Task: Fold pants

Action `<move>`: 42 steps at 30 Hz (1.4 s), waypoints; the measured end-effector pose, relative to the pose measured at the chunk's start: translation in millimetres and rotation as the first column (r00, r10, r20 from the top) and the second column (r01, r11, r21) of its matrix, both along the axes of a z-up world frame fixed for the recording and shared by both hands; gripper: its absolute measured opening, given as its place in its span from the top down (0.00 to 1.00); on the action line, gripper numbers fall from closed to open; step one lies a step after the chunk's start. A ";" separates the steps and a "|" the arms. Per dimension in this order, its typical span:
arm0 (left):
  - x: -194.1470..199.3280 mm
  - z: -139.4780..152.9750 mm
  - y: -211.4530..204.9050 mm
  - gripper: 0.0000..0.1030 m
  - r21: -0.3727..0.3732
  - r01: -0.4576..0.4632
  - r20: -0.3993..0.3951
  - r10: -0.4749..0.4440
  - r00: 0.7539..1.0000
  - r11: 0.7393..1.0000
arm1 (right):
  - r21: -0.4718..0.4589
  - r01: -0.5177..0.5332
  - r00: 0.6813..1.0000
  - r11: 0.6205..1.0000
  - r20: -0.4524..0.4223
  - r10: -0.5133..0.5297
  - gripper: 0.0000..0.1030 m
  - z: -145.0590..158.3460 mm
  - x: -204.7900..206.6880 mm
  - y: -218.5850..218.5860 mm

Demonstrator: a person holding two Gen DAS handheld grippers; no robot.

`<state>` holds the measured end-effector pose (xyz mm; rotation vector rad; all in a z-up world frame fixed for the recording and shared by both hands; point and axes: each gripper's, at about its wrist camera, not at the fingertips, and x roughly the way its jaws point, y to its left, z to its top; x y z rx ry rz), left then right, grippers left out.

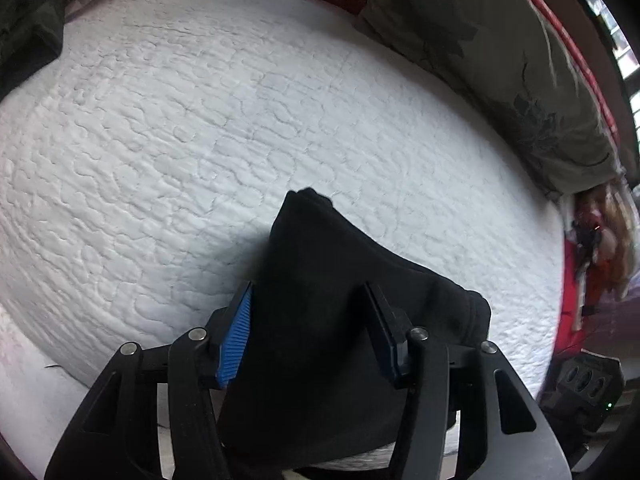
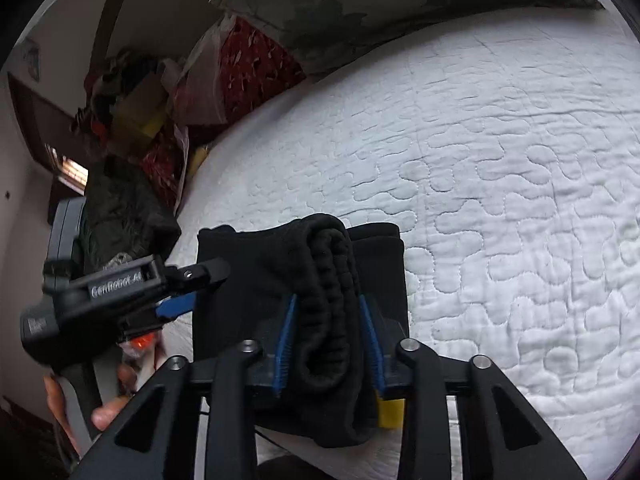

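The black pants point(image 2: 280, 272) lie folded in a thick bundle at the near edge of a white quilted bed point(image 2: 500, 200). My right gripper point(image 2: 328, 304) is shut on the ribbed waistband point(image 2: 332, 280) bunched between its blue pads point(image 2: 286, 340). My left gripper point(image 1: 308, 292) is shut on the other end of the pants point(image 1: 320, 280), the cloth filling the gap between its fingers. The left gripper also shows in the right wrist view point(image 2: 200, 284), at the bundle's left edge.
A grey patterned pillow point(image 1: 500, 60) lies along the far side of the bed. Red bedding and clutter point(image 2: 240, 68) pile at the bed's head. A dark green cloth point(image 2: 128, 216) sits at the bed's corner. White quilt point(image 1: 240, 120) stretches beyond the pants.
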<state>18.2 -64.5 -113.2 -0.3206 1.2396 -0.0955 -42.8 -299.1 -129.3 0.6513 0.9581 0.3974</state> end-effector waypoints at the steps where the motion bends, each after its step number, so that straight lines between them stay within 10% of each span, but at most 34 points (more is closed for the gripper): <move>1: 0.4 -1.2 0.7 0.49 -0.002 -0.005 -0.001 0.005 1.000 1.000 | 0.015 0.018 1.000 1.000 0.019 -0.019 0.83 4.6 -1.3 -6.9; 18: -77.7 -5.2 56.2 0.45 -0.131 -0.051 -0.022 0.048 0.999 0.990 | 0.104 0.044 0.997 0.994 -0.061 -0.037 0.58 -16.0 -32.9 -32.4; 30: -97.0 -55.2 20.9 0.43 -0.022 -0.016 -0.164 0.012 0.986 1.000 | -0.113 -0.046 0.998 0.993 -0.043 0.042 0.74 -23.1 -43.0 -4.6; 42: -54.6 37.2 58.3 0.43 -0.019 -0.007 0.047 0.008 0.999 1.000 | 0.090 0.073 0.997 0.993 0.000 -0.073 0.46 19.1 -13.5 -40.8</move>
